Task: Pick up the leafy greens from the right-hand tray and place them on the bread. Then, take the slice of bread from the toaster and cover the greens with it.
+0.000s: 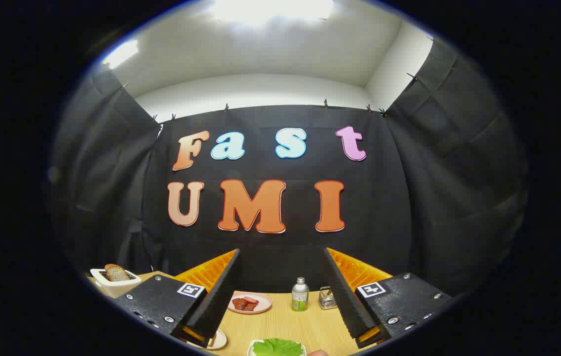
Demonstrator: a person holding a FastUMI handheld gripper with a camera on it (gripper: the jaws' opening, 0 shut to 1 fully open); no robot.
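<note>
Pre-grasp: gripper (280, 296) spread wide, holding nothing; leafy greens (277, 347) just below it; descend, then close.

Ahead of my claw (280, 296), bright green leafy greens (277, 347) on a white tray (251, 350), red slices on a pink plate (250, 302), brown bread (116, 272) in a white toaster (112, 284), pale wood-grain desk (285, 324).
</note>
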